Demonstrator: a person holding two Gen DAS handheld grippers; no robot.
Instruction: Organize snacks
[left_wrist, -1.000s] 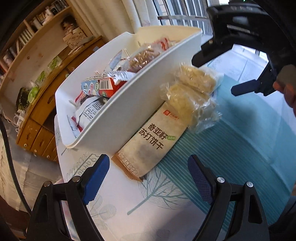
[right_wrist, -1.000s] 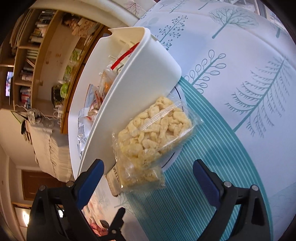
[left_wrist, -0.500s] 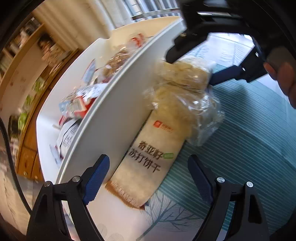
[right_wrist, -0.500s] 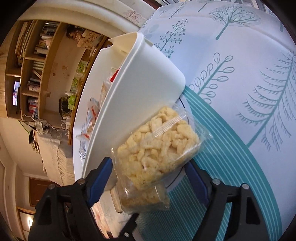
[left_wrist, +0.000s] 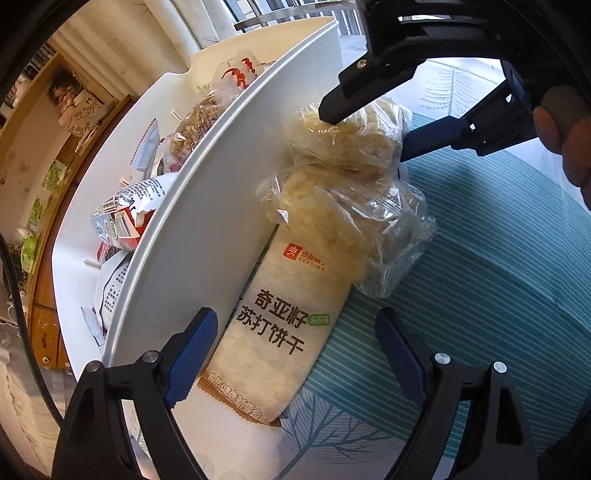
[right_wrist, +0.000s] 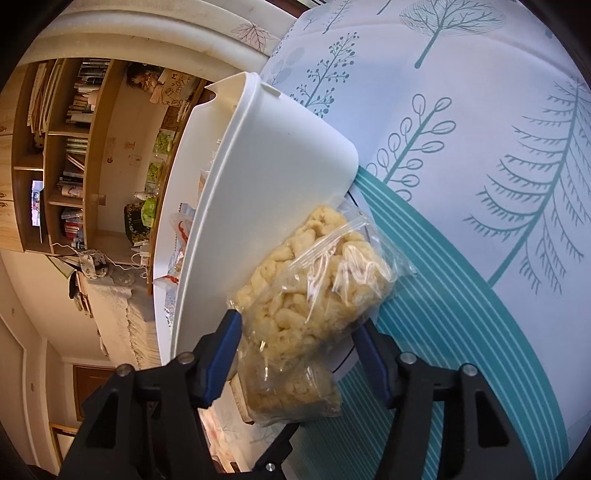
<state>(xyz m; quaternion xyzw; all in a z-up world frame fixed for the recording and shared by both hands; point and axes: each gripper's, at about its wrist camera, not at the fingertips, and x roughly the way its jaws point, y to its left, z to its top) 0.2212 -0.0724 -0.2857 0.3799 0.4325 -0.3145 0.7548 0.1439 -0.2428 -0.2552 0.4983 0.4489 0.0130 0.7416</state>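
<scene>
Closing in, the right gripper (right_wrist: 295, 354) had its fingers (right_wrist: 223, 354) pressed against both sides of the clear bag of puffed snacks (right_wrist: 317, 291), which lay beside the white bin (right_wrist: 266, 206) on the surface (right_wrist: 480, 110). The left gripper (left_wrist: 295, 354) stood wide open, straddling the cracker packet (left_wrist: 280, 321).

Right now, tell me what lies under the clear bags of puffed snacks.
The clear bags of puffed snacks lie on the top end of the soda cracker packet, which rests on the tablecloth beside the white bin. The packet's covered end is hidden.
</scene>
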